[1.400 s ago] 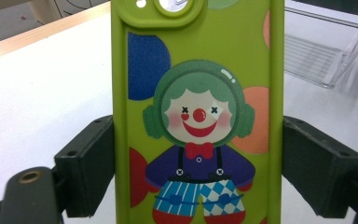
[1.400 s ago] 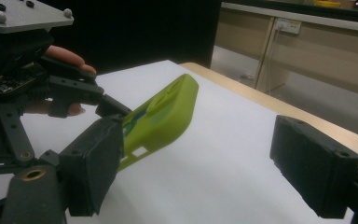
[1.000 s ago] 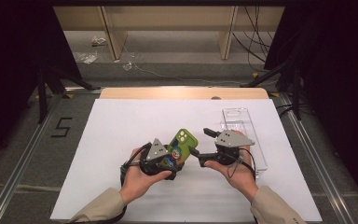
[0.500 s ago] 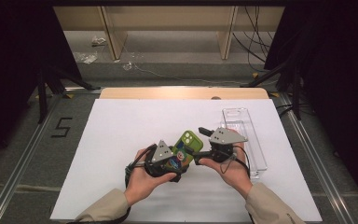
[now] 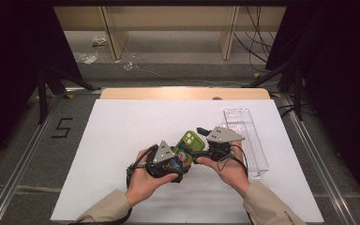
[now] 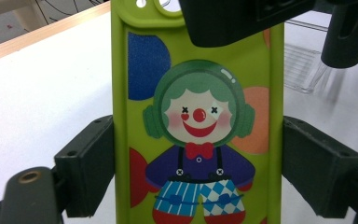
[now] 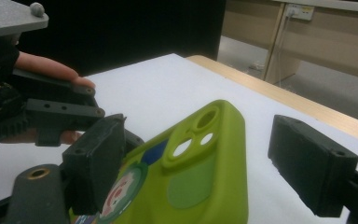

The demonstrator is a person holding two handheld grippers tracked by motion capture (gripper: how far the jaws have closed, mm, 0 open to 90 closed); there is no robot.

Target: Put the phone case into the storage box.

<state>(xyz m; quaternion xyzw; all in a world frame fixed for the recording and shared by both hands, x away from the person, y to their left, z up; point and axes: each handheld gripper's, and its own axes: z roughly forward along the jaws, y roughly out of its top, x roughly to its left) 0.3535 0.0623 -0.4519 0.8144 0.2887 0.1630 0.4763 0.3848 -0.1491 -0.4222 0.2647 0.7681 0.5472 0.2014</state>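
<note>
A lime-green phone case (image 6: 198, 116) with a clown picture is held a little above the white table. My left gripper (image 6: 198, 168) is shut on it, with its pads (image 6: 86, 163) pressing on the two long edges. In the high view the case (image 5: 189, 139) sticks out from the left gripper (image 5: 182, 157) toward the right gripper (image 5: 198, 144). My right gripper (image 7: 203, 163) is open and straddles the camera end of the case (image 7: 205, 172). Its left pad sits near the case's edge, while the right pad (image 7: 310, 163) stands clear of it.
A clear plastic tray (image 5: 248, 140) lies on the white table top (image 5: 122, 131), just right of the right hand. A wooden strip (image 5: 183, 93) runs along the table's far edge. Bare white surface spreads to the left and behind the hands.
The right gripper has slid a little to the left, closing in over the case's camera end. The left gripper and the case have stayed put.
</note>
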